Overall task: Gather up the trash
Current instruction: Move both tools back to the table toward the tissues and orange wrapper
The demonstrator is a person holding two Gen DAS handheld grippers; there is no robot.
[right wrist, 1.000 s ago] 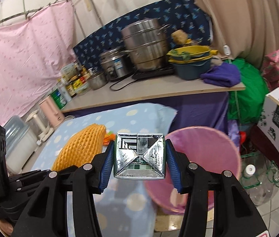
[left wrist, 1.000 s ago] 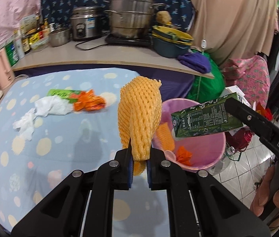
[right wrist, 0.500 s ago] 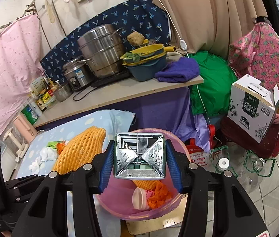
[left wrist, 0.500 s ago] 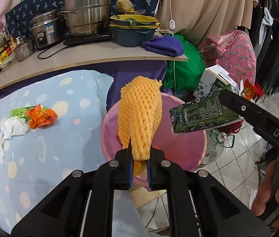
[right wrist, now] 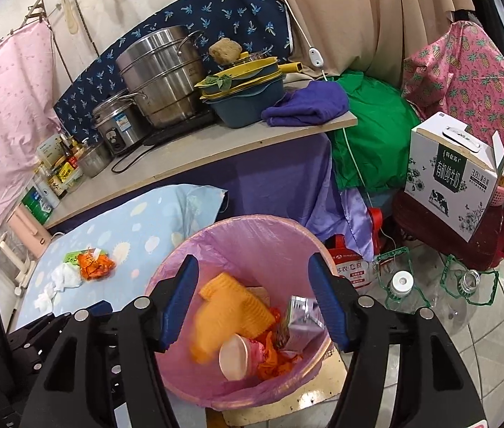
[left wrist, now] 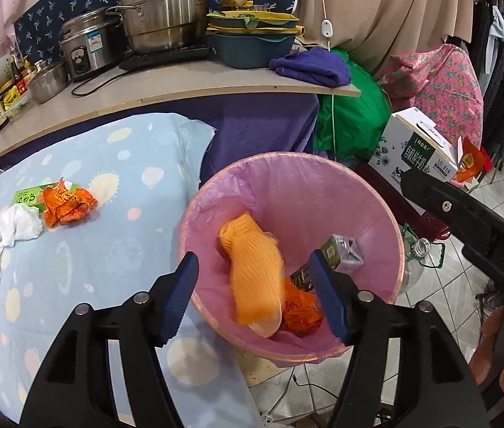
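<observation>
I have the table [left wrist: 73,256] on my left under its spotted blue cloth, and the pink-lined bin [left wrist: 376,214] just past its corner, right below both grippers.

My left gripper [left wrist: 255,299] has just been opening; its jaws stand wide apart with nothing between the pads, and the orange foam net [left wrist: 252,267] it let go shows blurred inside the bin. My right gripper [right wrist: 253,297] has also just been opening and grips nothing. The green carton [right wrist: 302,321] lies tilted in the bin, silver end up, against the right wall.

Under them in the bin I see a pale cup [right wrist: 234,356] on its side and a crumpled orange wrapper [right wrist: 273,356] touching it.

Left on the table: white tissue [left wrist: 13,232] strung out in a loose line, an orange wrapper ball [left wrist: 68,205] touching it, and a green packet [left wrist: 27,198] partly under both. All three sit well apart from the bin.

At the right edge of the left view, fingers [left wrist: 494,353] wrap the handle of the other tool.
</observation>
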